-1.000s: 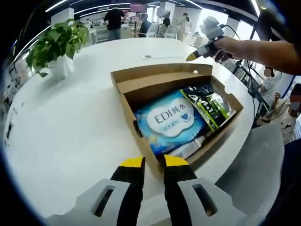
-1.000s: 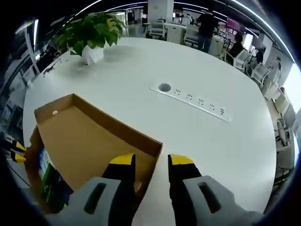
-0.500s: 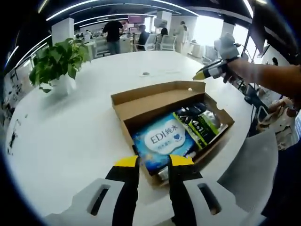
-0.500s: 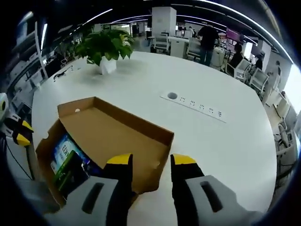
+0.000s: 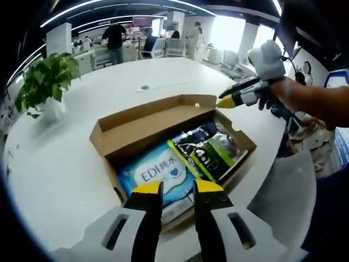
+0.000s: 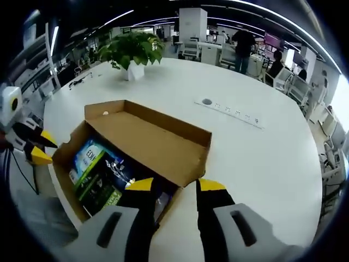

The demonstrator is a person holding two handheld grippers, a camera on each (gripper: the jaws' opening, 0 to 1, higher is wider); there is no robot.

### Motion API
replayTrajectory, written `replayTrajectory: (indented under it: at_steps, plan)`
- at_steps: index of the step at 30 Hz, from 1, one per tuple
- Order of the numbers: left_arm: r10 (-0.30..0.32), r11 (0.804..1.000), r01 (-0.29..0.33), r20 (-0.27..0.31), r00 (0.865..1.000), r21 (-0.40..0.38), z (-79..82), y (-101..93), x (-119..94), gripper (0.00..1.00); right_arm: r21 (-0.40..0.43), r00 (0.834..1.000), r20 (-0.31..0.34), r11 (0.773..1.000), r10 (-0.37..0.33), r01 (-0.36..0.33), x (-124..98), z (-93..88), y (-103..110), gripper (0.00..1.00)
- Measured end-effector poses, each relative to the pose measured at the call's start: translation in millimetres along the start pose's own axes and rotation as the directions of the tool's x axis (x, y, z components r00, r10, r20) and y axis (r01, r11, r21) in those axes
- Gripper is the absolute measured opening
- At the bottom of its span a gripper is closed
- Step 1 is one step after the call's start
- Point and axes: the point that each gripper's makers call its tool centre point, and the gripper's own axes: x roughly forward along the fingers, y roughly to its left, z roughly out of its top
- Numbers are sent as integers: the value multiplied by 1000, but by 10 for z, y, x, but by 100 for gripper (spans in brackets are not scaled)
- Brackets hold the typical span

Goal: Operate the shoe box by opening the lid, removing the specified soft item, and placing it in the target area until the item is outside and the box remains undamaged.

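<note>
On the white surface (image 5: pixel 60 164) the shoe box (image 5: pixel 136 128) lies with its lid folded back, and from left to right inside it sit a blue-and-white soft pack (image 5: pixel 158 174) and a dark green-striped pouch (image 5: pixel 210 155), the pouch overlapping the pack's right edge. The left gripper (image 5: pixel 177 188) hovers over the box's near wall, fingers narrowly parted and empty; the right gripper (image 6: pixel 174 185) hangs over the opposite side, fingers likewise apart, holding nothing. The blue pack looks light, squashy and slick-skinned — probably film over tissue — so a pinch at the middle would likely slip or bunch. A crimped end seam or a corner seems the safer hold, lifted straight up so the thin cardboard walls aren't dragged or torn.
</note>
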Motion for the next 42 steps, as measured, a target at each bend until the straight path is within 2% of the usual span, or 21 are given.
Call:
replayTrajectory:
  at_steps: [10,19,29,31,36,42]
  plan:
    - [-33,999,32,-31,999,-30,-86,-148,186,19,-9,1000,-6,1000,7,-7,-38,-83,78,25]
    - [-54,996,50,-54,997,-78,-164,-189,359,19,-18,1000,-17,1000,17,-17,-41,-159,146,25]
    - [-69,994,60,-98,993,-89,-255,-237,515,19,-19,999,-26,1000,23,-24,-3,-217,160,24]
    - [-82,991,70,-101,991,-116,-259,-244,550,19,-18,999,-26,1000,24,-25,-3,-217,163,24]
    - [-120,981,100,-118,986,-167,-270,-306,613,12,-20,999,-31,1000,22,-22,-1,-230,154,24]
    - [-134,979,111,-126,983,-170,-274,-351,664,9,-24,999,-39,999,27,-28,32,-267,165,23]
